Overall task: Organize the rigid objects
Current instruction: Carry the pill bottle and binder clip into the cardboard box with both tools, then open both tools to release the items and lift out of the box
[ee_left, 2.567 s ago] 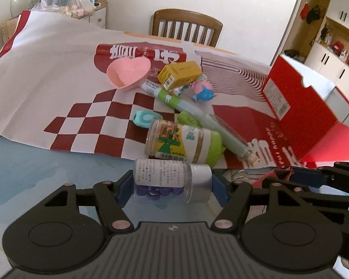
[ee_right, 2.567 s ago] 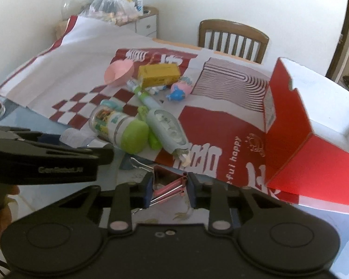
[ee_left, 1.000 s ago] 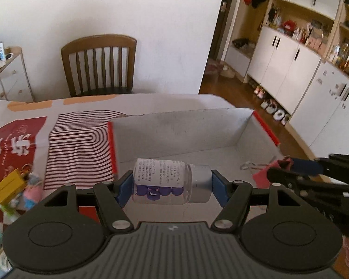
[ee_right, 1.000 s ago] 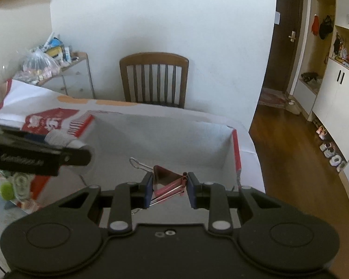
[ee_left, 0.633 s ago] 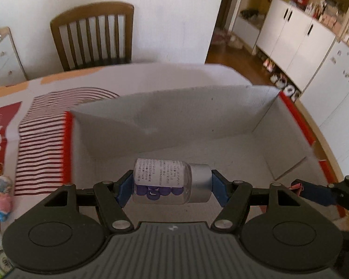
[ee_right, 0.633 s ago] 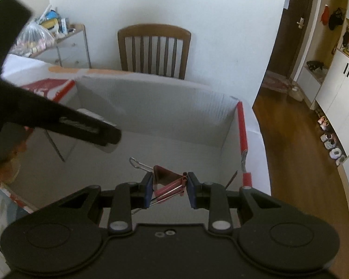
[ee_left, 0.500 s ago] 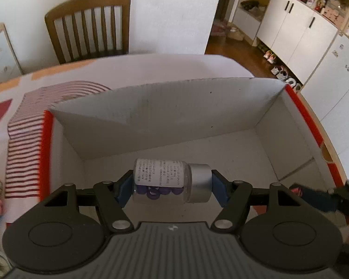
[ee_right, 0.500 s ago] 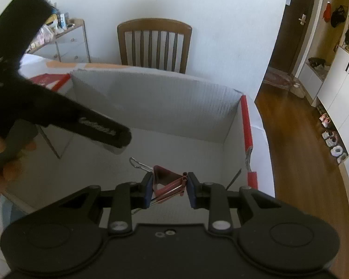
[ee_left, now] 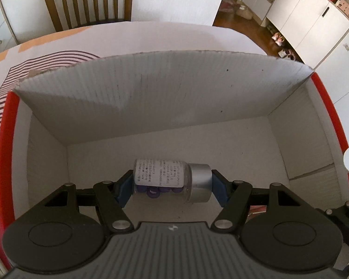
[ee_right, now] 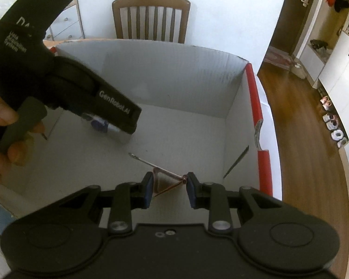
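While over box, pill bottle clamped crosswise between left fingers.

Bright daylight, soft shadows inside box, fisheye bending at edges, slight motion blur.

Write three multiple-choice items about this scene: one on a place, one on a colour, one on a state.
1. Where does the left claw hold the bottle?
A. over the chair
B. inside the box
C. on the floor

2. What colour is the bottle's cap?
A. silver
B. green
C. yellow

3. How is the right claw?
A. open and empty
B. shut on a spoon
C. shut on the clip

Answers:
1. B: white box walls stand around the bottle on all sides.
2. A: the cap at the bottle's right end is plain grey metal.
3. C: both pads press the pink clip, its wire handle pointing into the box.
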Demonstrator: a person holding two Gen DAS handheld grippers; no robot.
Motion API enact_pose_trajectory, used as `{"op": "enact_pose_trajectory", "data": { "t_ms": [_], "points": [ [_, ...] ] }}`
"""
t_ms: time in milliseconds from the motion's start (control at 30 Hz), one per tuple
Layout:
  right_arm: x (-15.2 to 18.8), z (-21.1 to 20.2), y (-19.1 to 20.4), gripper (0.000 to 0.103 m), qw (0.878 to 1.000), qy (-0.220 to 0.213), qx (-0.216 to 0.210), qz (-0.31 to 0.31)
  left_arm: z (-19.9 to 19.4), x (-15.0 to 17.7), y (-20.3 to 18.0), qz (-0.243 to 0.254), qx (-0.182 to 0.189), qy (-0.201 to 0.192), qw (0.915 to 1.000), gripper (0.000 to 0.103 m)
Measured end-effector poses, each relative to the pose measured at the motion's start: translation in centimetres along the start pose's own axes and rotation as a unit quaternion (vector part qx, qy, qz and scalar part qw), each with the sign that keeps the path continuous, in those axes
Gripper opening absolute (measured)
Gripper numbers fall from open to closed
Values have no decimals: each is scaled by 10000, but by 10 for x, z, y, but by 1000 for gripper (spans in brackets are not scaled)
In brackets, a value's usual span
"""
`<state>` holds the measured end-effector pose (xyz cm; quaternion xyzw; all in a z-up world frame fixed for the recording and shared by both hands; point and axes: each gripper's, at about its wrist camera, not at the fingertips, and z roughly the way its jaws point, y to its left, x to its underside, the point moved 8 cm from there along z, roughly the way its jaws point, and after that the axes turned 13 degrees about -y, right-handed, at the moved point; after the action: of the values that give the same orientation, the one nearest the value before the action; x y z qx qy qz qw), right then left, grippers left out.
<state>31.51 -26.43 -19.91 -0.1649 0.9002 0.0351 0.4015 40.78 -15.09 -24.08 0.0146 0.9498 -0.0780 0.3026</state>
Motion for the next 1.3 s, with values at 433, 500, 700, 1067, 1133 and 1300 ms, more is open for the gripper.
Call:
{"op": "enact_pose_trajectory", "data": {
  "t_ms": [433,500,700,1067,1133,1300],
  "points": [
    [-1,-3,-4,38,9997,-12,-131,181,-14,-11,-10,213,-173,-331,9991,69],
    [-3,-7,-4,42,9996,-55,-172,239,-20,-12,-11,224,-198,-398,9988,69],
    [-10,-18,-3,56,9986,-235,-273,381,-41,-16,-14,311,-311,-678,9967,69],
    [-21,-48,-7,83,9967,-561,-288,516,-98,-17,-16,396,-320,-1265,9907,69],
    [-22,-53,-7,86,9962,-623,-305,526,-106,-15,-16,399,-288,-1337,9898,73],
    [-25,-69,-4,94,9951,-750,-360,540,-133,-6,-16,469,-224,-1557,9864,74]
  ]
}}
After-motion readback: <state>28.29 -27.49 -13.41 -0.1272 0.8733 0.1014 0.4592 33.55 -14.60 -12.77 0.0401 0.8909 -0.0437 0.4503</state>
